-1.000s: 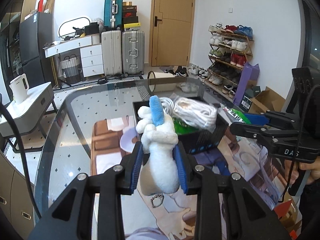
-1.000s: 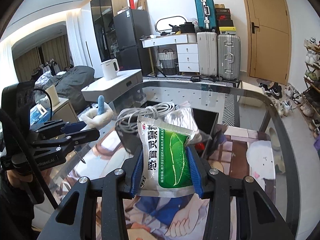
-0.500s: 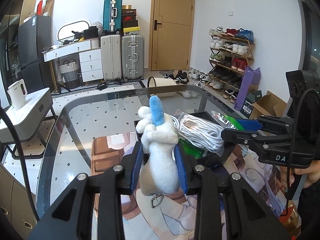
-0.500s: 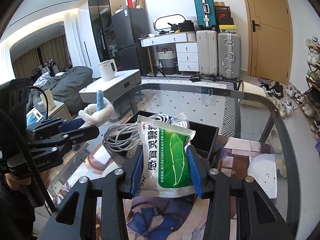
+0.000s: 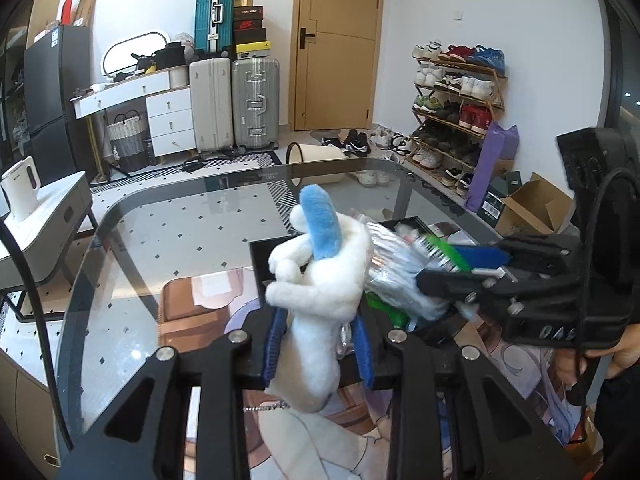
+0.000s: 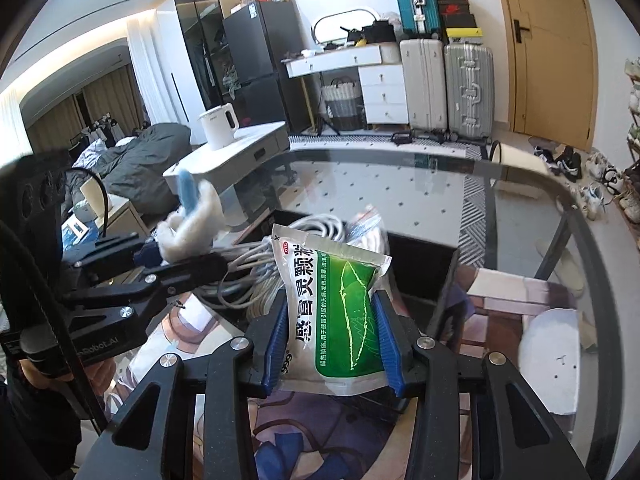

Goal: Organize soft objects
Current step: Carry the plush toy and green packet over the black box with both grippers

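My left gripper (image 5: 320,350) is shut on a white plush toy (image 5: 320,292) with a blue ear, held above the table just left of a black box (image 5: 264,260). My right gripper (image 6: 330,344) is shut on a green and white pouch (image 6: 332,312), held over the black box (image 6: 420,252). A coil of white cable (image 6: 256,276) lies in the box behind the pouch. In the left wrist view the right gripper (image 5: 472,268) reaches in from the right with the pouch. In the right wrist view the left gripper (image 6: 160,256) with the plush toy (image 6: 192,220) is at the left.
The box stands on a glass table (image 5: 168,216) with a printed mat (image 6: 288,440) under it. A white round pad (image 6: 548,360) lies on the table's right. Suitcases (image 5: 232,100), a shoe rack (image 5: 456,92) and a side table with a kettle (image 6: 220,128) stand around the room.
Both grippers have moved closer together over the box. The plush toy has tilted right toward the pouch, and the right gripper now sits close beside it.
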`<state>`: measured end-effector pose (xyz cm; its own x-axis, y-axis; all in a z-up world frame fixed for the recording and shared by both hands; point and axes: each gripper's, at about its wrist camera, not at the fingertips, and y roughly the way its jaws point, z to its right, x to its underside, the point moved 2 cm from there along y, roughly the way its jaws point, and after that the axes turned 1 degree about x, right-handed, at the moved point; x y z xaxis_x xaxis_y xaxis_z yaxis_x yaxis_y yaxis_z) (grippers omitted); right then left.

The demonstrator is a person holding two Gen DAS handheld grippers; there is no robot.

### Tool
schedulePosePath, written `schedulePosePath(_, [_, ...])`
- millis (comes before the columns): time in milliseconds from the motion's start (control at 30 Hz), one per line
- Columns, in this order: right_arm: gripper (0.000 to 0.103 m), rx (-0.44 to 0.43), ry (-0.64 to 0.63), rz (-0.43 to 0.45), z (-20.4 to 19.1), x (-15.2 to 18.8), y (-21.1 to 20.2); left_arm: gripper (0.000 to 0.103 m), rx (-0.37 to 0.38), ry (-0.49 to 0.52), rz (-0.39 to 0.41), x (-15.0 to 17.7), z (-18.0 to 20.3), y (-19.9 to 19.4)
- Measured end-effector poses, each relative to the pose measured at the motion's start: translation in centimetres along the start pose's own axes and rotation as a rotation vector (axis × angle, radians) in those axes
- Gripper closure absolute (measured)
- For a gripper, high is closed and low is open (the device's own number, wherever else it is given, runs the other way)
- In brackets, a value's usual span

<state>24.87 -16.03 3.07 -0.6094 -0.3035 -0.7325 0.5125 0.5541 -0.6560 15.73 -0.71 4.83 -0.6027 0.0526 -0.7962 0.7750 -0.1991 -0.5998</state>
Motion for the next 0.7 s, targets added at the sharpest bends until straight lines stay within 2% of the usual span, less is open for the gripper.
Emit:
schedulePosePath(133, [0.063,-0.001,0.008,-0.025,0.3,0.4,1.3,0.075,0.015,0.017,-0.007,0.0,0.7,0.6])
schedulePosePath(400, [0.063,-0.001,0.01,-0.011,0.7,0.3,1.2,0.079,0.034,0.021,-0.013,-0.3,0.8,1.1])
schedulePosePath(700, [0.063,0.006,0.014,0.007,1.1,0.7,0.5,0.082,0.048,0.024,0.037,-1.3,0.9,-1.0])
